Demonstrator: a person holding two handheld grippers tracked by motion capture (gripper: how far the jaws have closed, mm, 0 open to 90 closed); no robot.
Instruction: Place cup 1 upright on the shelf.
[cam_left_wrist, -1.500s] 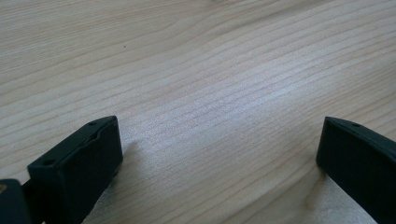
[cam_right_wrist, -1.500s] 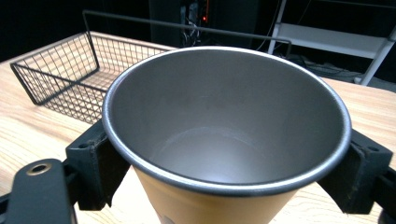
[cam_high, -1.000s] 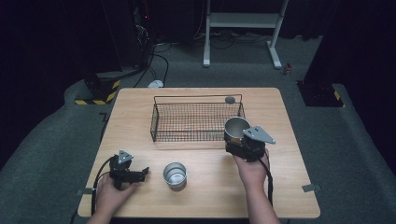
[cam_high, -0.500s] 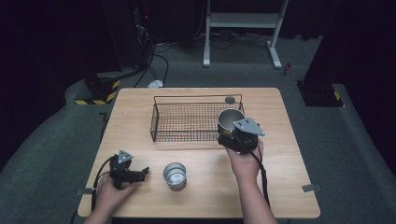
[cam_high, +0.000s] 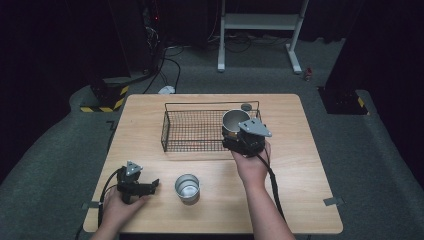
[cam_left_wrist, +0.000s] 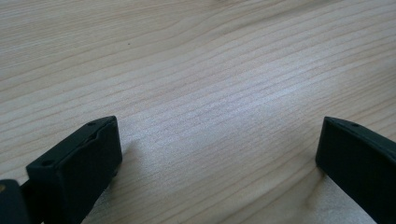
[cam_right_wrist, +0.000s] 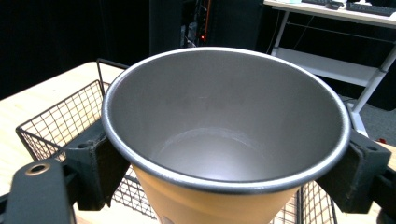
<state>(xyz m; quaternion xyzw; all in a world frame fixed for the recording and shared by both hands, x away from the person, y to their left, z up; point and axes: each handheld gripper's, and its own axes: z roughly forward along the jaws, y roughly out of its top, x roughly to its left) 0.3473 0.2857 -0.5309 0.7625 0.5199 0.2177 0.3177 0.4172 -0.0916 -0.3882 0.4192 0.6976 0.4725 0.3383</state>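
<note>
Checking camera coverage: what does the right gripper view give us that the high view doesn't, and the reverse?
Right gripper view alone: the bare metal inside of the orange-walled steel cup and the jaws pressed against its two sides. High view alone: the second, shiny steel cup standing on the light wooden table, the left hand-held gripper low beside it, and the small dark round object behind the basket. Both: the held cup, the black wire basket, and the right hand-held gripper.
</note>
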